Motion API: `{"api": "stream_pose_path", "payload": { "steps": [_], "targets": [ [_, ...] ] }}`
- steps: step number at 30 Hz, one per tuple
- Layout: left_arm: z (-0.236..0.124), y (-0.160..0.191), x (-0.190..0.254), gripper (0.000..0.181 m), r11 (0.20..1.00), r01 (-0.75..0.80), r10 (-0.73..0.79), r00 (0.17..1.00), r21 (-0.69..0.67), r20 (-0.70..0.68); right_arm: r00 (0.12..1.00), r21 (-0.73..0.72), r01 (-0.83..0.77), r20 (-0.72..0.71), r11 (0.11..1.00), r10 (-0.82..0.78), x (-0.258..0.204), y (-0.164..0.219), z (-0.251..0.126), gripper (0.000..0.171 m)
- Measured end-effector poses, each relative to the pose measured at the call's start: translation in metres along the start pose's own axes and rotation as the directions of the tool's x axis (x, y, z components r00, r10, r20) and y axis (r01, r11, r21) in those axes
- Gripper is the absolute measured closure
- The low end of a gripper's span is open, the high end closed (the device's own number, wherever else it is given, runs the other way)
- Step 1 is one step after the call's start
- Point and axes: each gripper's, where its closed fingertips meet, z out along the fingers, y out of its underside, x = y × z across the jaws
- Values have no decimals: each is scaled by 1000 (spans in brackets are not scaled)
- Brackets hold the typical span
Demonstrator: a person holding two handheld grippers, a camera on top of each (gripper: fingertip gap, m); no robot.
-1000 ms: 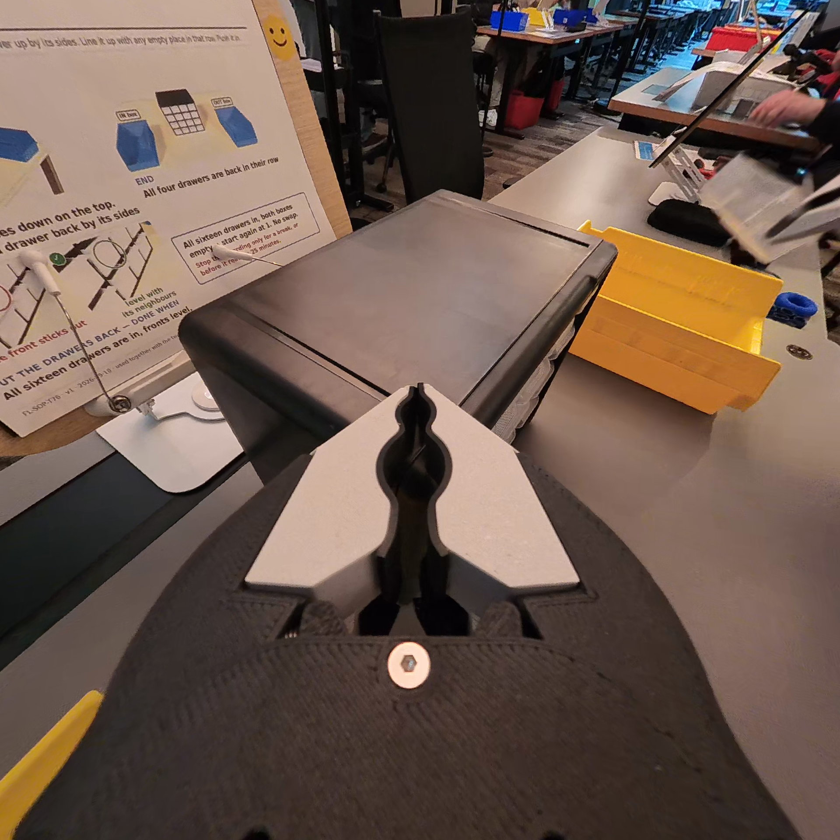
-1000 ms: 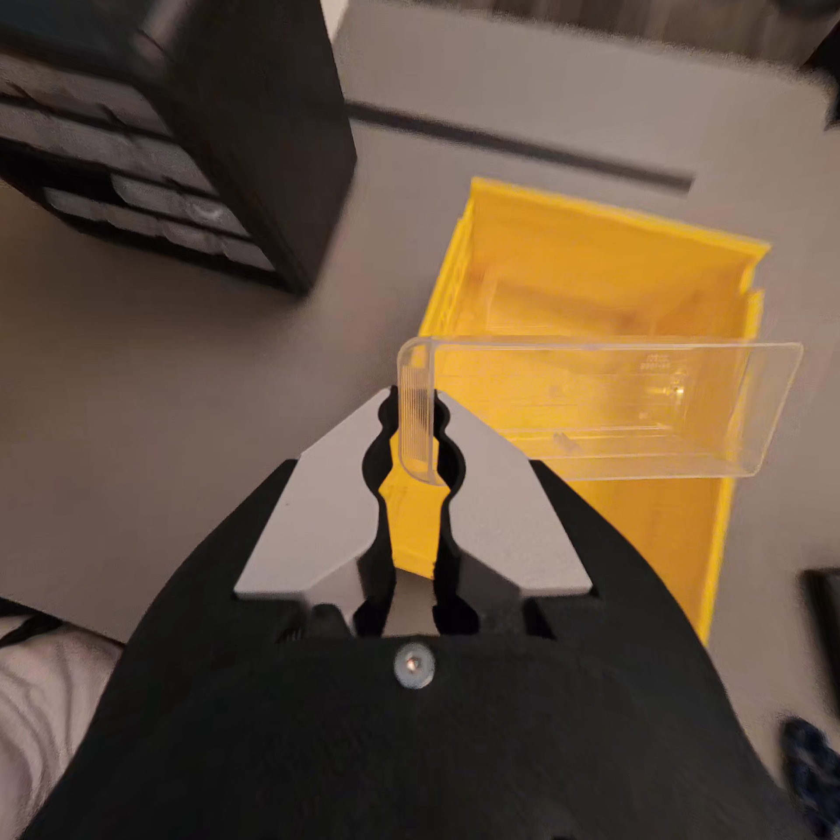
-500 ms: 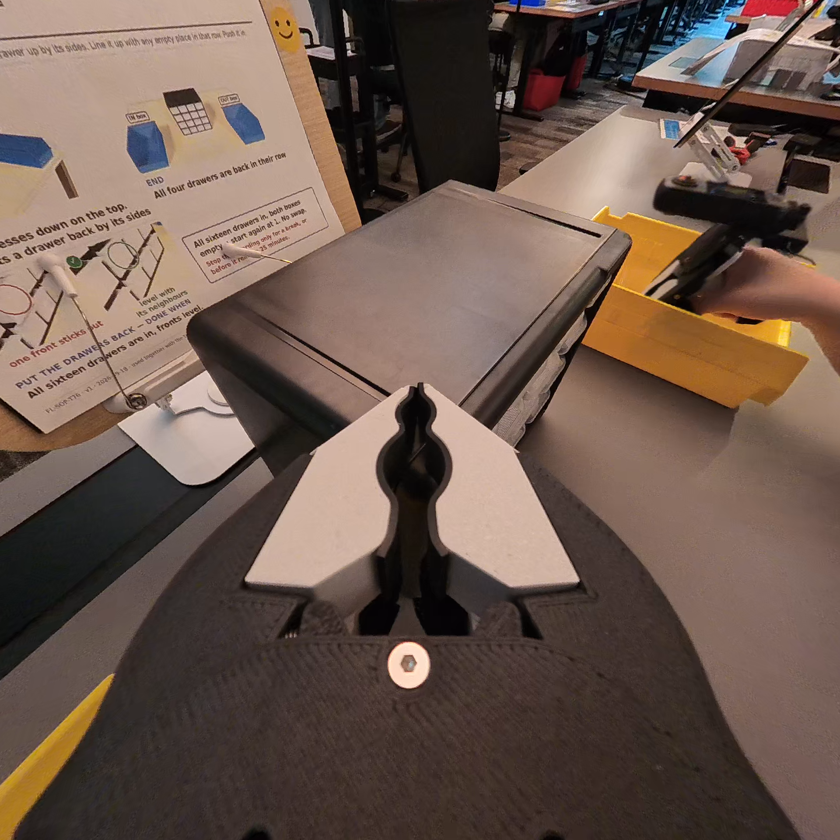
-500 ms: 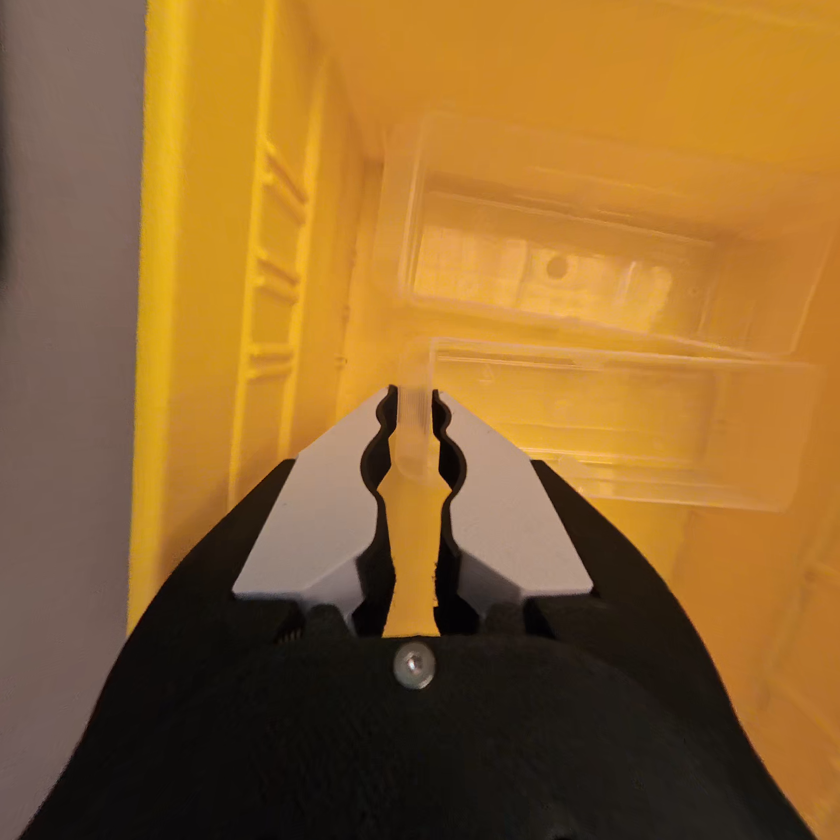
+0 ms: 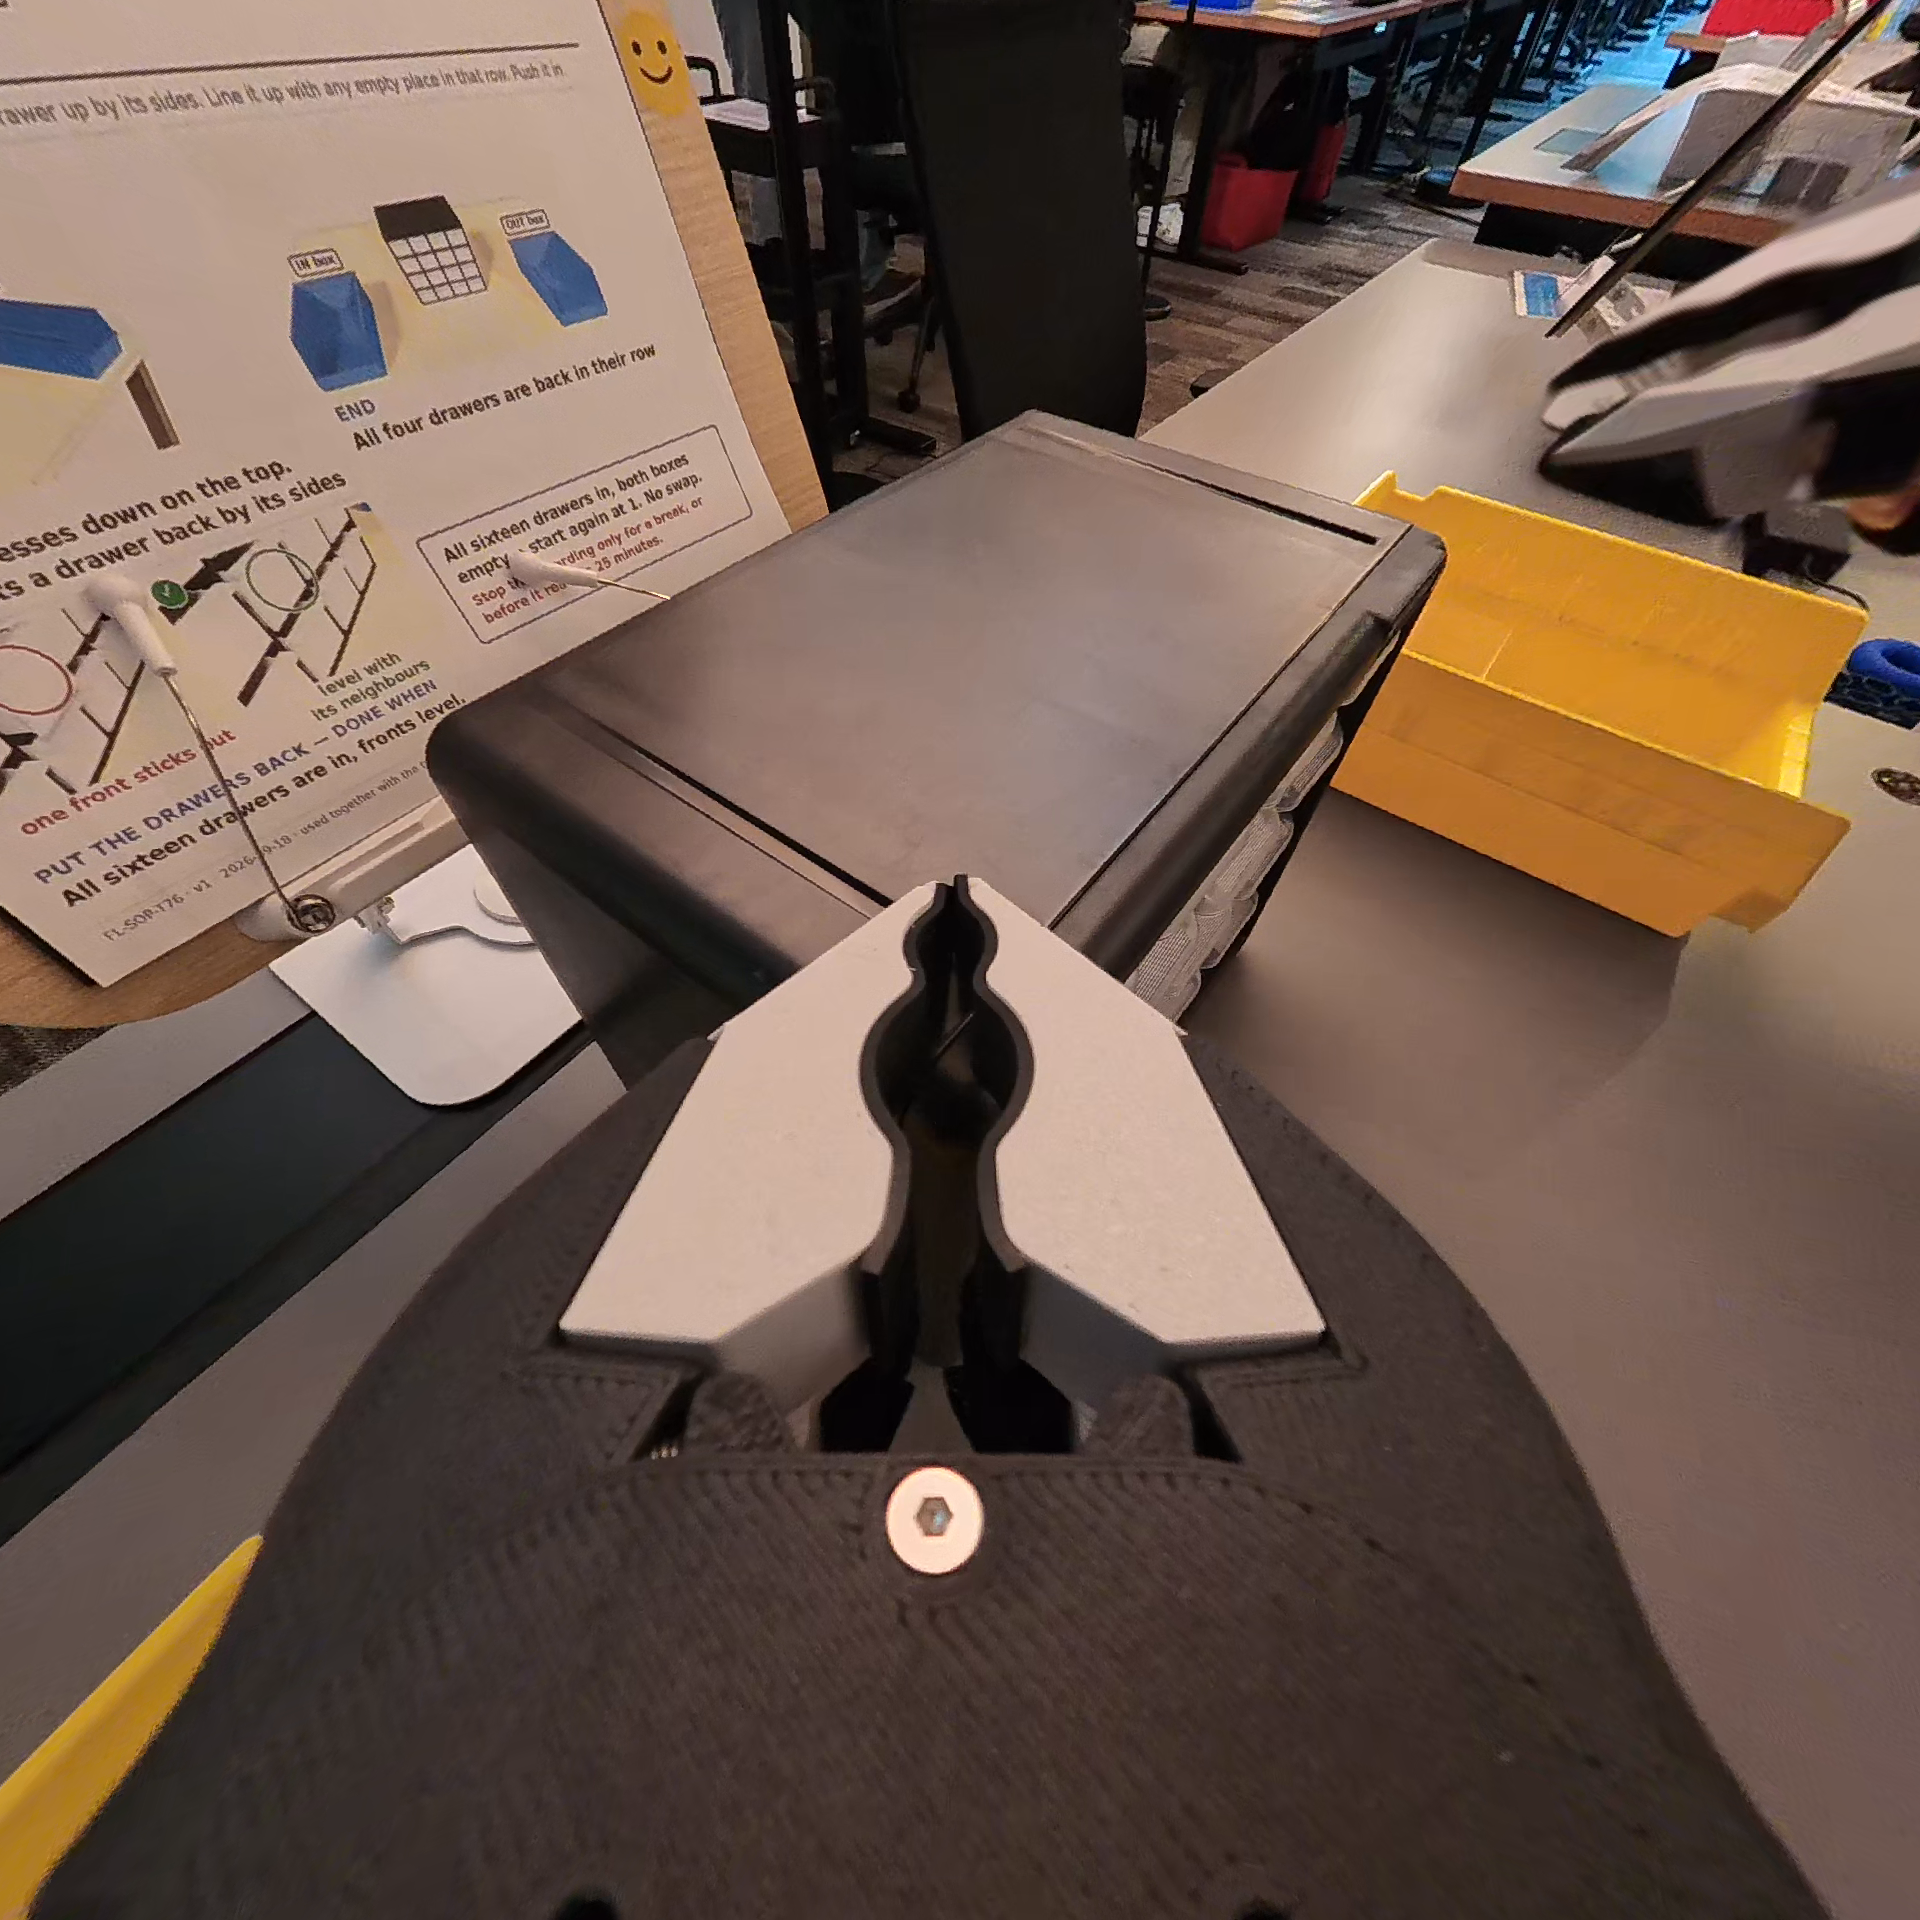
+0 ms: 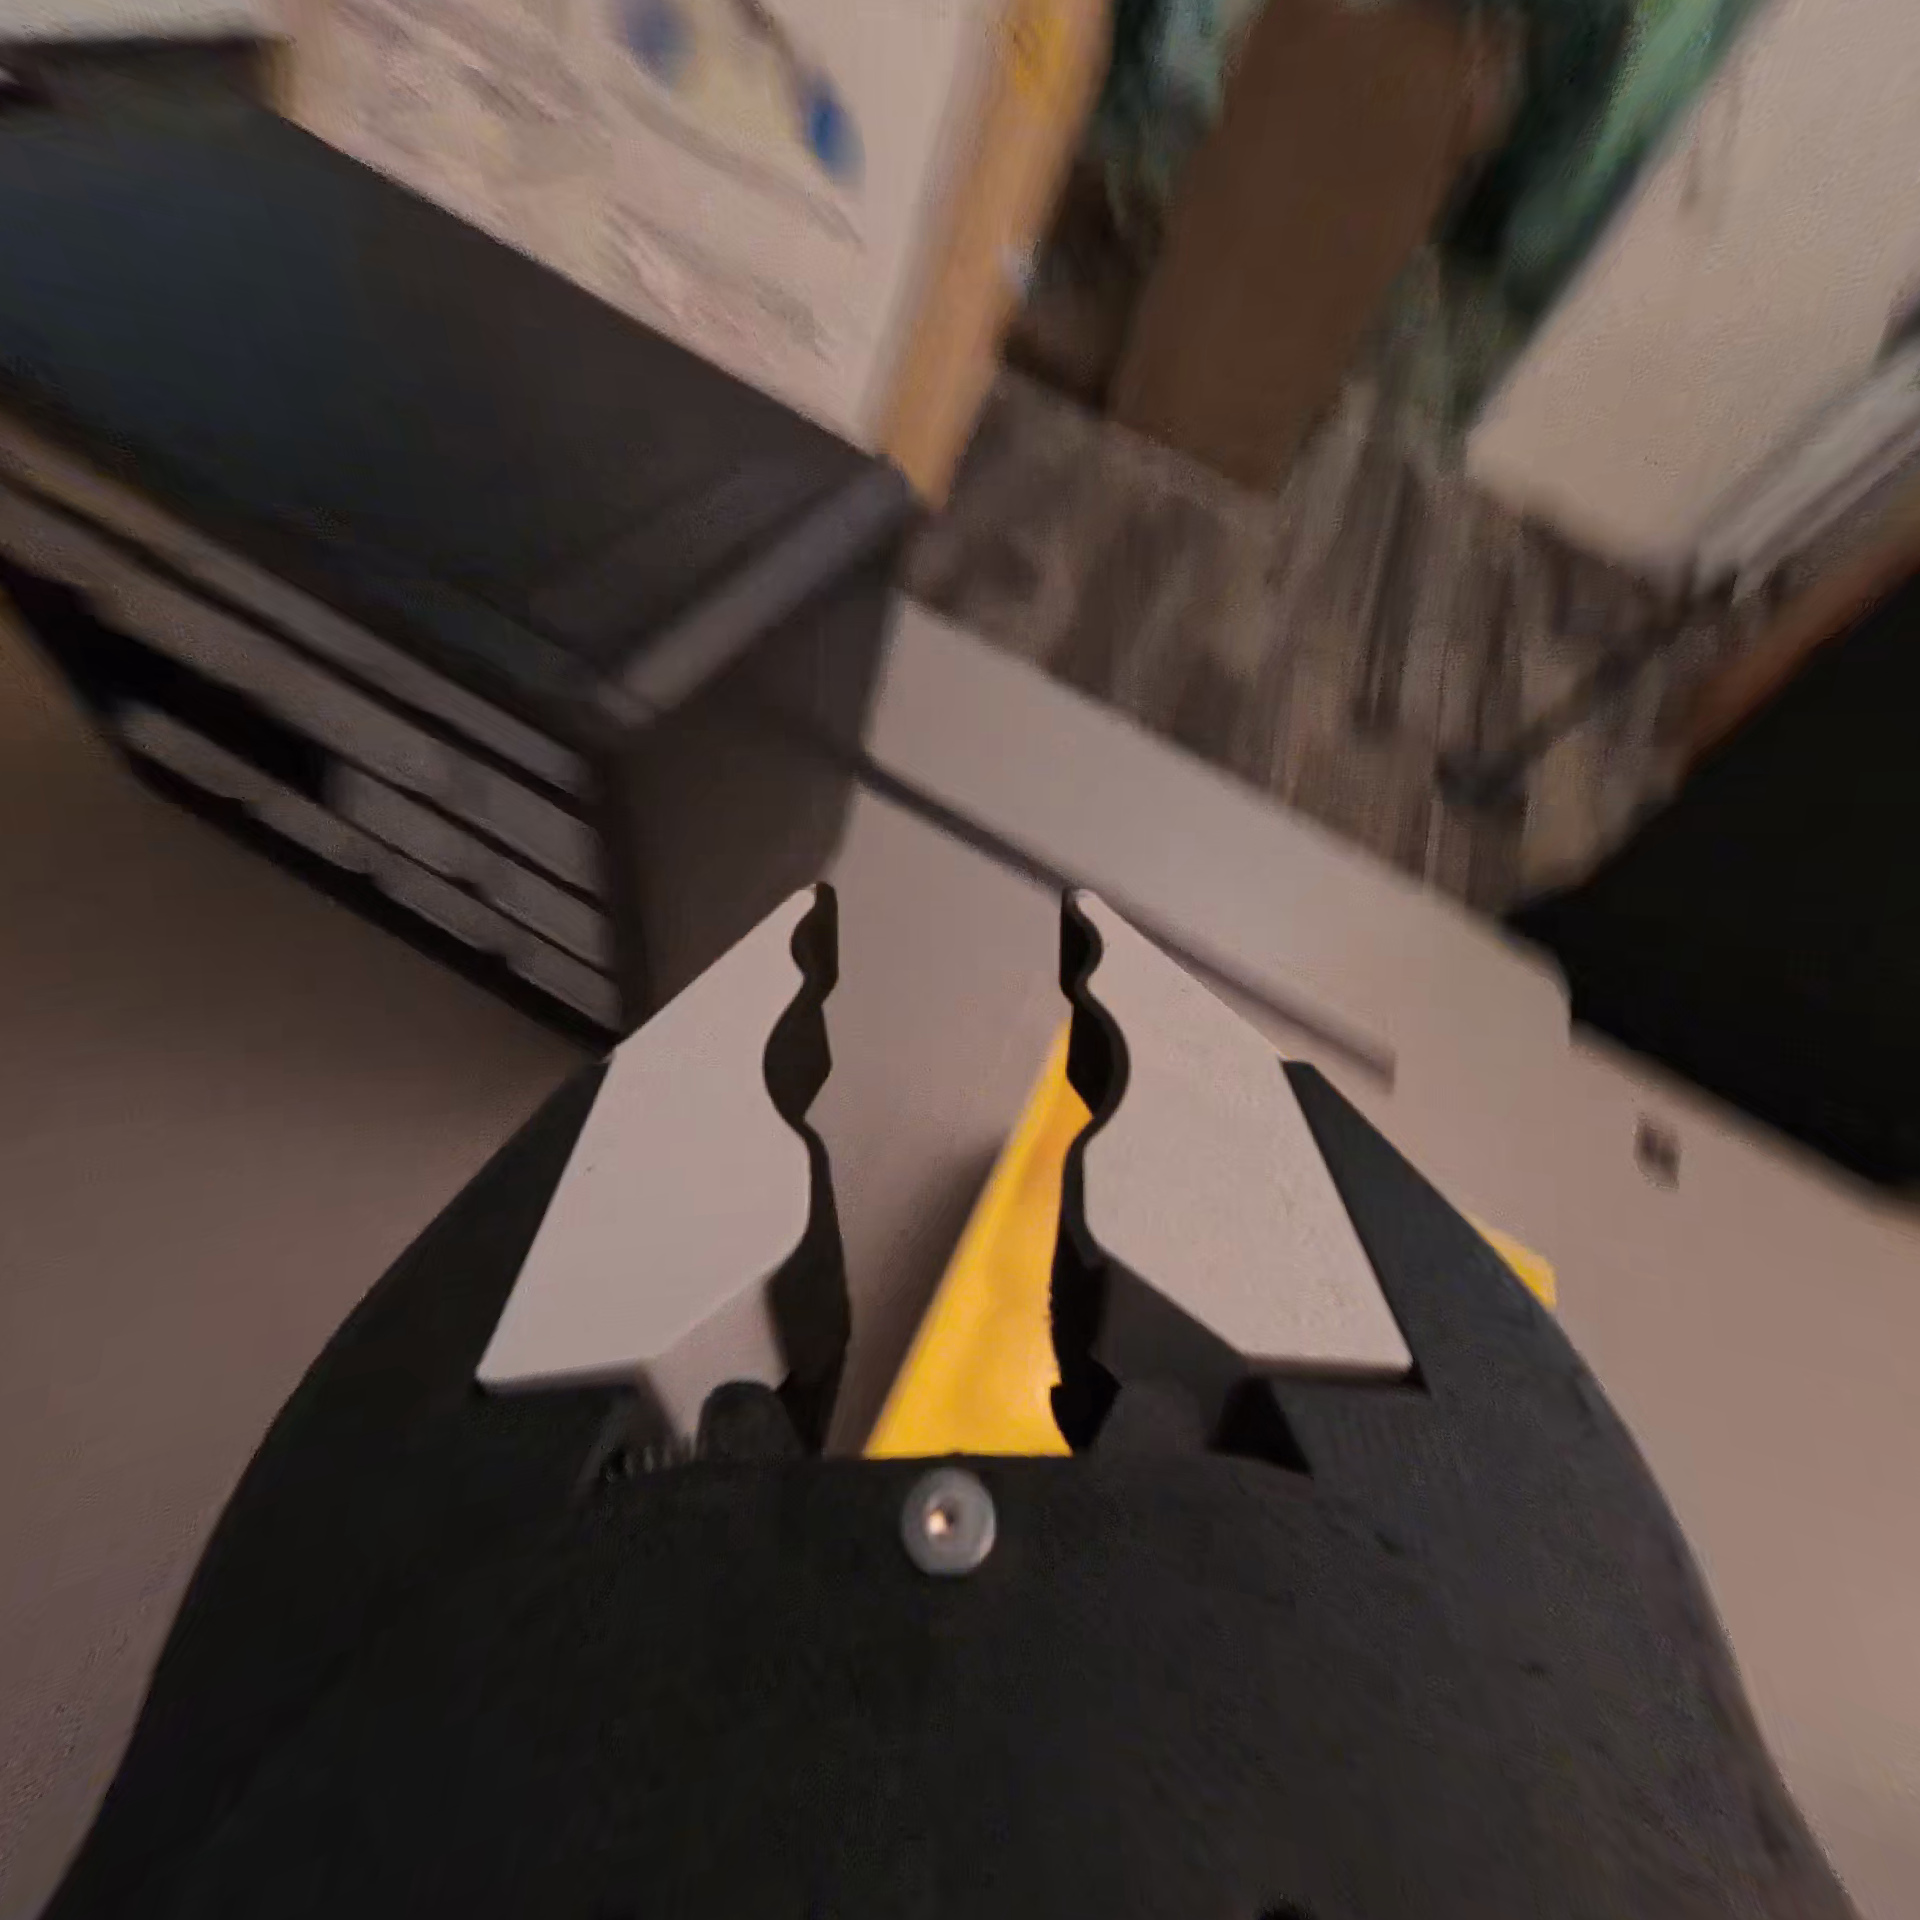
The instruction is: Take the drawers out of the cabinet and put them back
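**Right fingers spread and empty, left pressed together**

My right gripper (image 6: 945,914) has its fingers parted with nothing between them, above the yellow bin (image 6: 977,1278); view blurred. My left gripper (image 5: 958,894) is clenched on nothing, hovering at the black cabinet's (image 5: 966,665) near corner. Clear drawers (image 5: 1236,883) sit in its front. Cabinet and bin rest on the grey tabletop (image 5: 1455,1195).

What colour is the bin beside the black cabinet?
The bin is yellow; it shows best in the left wrist view, right of the cabinet.
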Motion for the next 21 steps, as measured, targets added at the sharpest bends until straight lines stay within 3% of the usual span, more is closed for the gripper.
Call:
{"api": "stream_pose_path", "payload": {
  "steps": [1, 3, 6, 9, 12, 14, 17, 21],
  "targets": [
    [0, 0, 0, 181, 1000, 0, 0, 1000, 1, -1, 995, 92, 95, 20, 991, -97, -28, -20, -5, 131],
    [0, 0, 0, 181, 1000, 1, -1, 1000, 1, 0, 945, 201, 304, 63, 931, -321, -94, -35, -4, 134],
    [0, 0, 0, 181, 1000, -1, 1, 1000, 0, 3, 741, 246, 645, 32, 724, -671, -180, -10, 29, 147],
    [0, 0, 0, 181, 1000, -5, 5, 1000, -1, 5, 558, 167, 822, -45, 545, -829, -215, 26, 79, 146],
    [0, 0, 0, 181, 1000, -3, 3, 1000, 1, 2, 413, 97, 911, -203, 401, -888, -218, 38, 110, 152],
    [0, 0, 0, 181, 1000, 4, -4, 1000, 4, -5, 377, 59, 924, -287, 377, -881, -209, 39, 120, 166],
    [0, 0, 1, 181, 1000, 5, -5, 1000, 4, -8, 404, 80, 913, -312, 400, -860, -206, 39, 123, 166],
    [2, 0, 2, 181, 1000, -10, 10, 1000, -4, 1, 346, 66, 936, -366, 347, -864, -207, 35, 117, 162]
  ]
}}
